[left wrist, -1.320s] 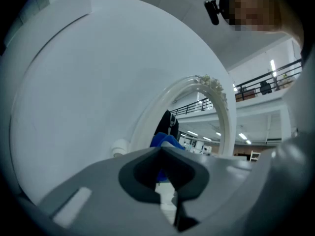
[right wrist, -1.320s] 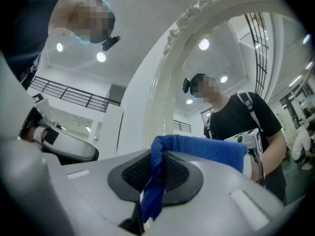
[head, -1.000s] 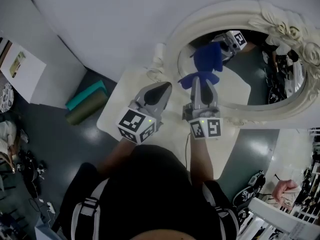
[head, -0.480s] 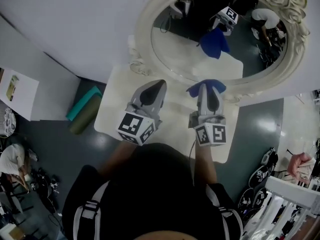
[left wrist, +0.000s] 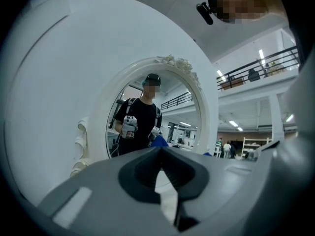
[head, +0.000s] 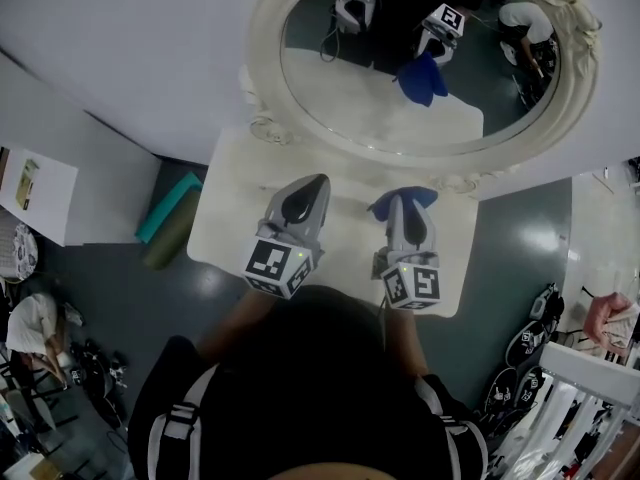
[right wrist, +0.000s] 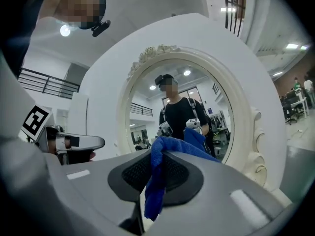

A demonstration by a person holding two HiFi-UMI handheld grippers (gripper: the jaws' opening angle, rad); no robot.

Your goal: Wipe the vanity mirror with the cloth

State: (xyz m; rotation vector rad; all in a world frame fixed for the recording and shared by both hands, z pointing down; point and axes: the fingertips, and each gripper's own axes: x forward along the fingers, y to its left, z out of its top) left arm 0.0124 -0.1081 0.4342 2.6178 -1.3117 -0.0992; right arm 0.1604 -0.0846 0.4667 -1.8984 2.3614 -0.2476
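Backdrop: white wall point(head: 130, 48) on the far side, dark grey floor point(head: 110, 298) around the table.
Mats point(head: 172, 208): teal and olive rolls on the floor, left of the table.
Table point(head: 228, 230): white top, set against the wall under the mirror.
Left gripper point(head: 318, 180): over the table, left of centre. Jaws together, nothing between them. Points toward the mirror.
Vanity mirror point(head: 350, 103): oval, ornate cream frame, upright at the table's far edge. Glass reflects the person and both grippers.
Right gripper point(head: 401, 204): just right of the left one, jaws clamped on the cloth.
Cloth point(head: 402, 199): blue, bunched at the right jaw tips, one fold hanging down between them. Near the mirror's lower frame, off the glass.
Rack point(head: 590, 398): white shelving, near right corner.
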